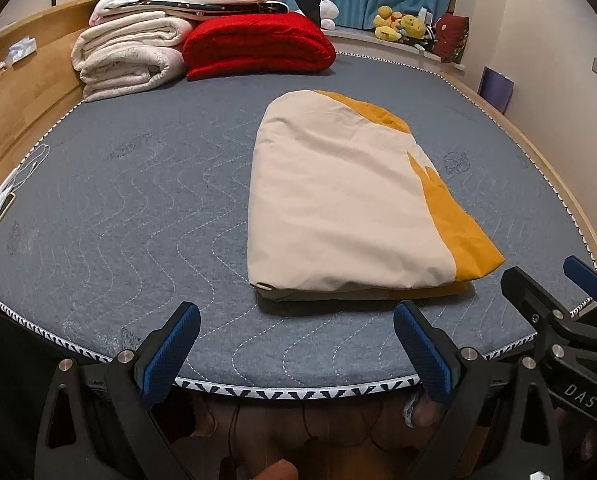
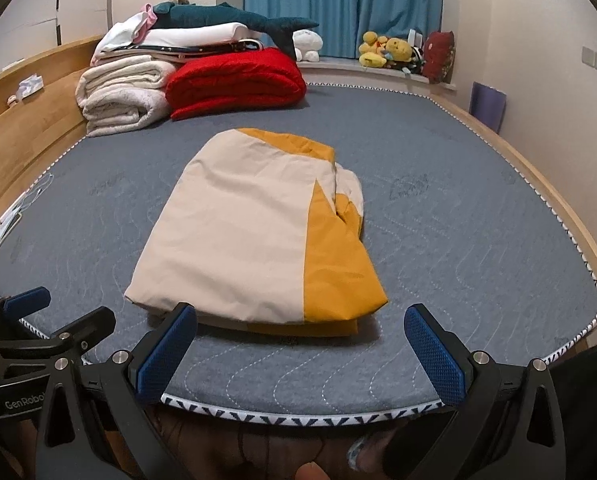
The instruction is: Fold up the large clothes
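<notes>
left wrist view shows the folded cream-and-yellow cloth (image 1: 350,200) lying on the gray mattress (image 1: 138,208), around one o'clock from the left gripper (image 1: 296,344). it looks soft, light and floppy, so i'd judge the thick near edge or a corner the best hold. both the left and the right gripper (image 2: 300,344) hover level at the six o'clock bed edge, jaws spread, grasping nothing.
</notes>
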Available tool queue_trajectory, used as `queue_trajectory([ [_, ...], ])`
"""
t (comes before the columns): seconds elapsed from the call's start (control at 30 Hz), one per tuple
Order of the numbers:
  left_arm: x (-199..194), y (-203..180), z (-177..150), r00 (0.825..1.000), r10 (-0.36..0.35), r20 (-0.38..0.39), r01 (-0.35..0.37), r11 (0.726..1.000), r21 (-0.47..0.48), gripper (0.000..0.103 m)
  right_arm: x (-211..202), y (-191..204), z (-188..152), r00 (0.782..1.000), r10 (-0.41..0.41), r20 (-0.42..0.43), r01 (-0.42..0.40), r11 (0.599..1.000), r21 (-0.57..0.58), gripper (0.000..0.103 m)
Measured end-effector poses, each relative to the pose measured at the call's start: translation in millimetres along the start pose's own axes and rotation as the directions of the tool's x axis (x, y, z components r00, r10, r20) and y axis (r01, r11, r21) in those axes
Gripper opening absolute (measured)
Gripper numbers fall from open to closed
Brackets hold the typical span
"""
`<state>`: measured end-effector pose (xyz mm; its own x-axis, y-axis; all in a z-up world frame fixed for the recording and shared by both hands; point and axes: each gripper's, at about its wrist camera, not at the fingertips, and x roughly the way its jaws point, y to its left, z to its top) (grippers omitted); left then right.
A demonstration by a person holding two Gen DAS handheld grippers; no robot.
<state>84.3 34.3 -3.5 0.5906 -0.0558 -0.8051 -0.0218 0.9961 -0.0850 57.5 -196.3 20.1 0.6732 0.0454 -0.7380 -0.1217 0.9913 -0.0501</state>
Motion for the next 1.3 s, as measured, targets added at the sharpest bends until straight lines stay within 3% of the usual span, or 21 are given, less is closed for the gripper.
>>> queue_trajectory([
  [1.3,5.1,0.1,3.1,1.0,-0.012,-0.015,0.012,1.0,-0.007,0.096,0.8,-2.5,1.0,1.0,0.008,0.0,-0.008,1.0,0.003,0.103],
])
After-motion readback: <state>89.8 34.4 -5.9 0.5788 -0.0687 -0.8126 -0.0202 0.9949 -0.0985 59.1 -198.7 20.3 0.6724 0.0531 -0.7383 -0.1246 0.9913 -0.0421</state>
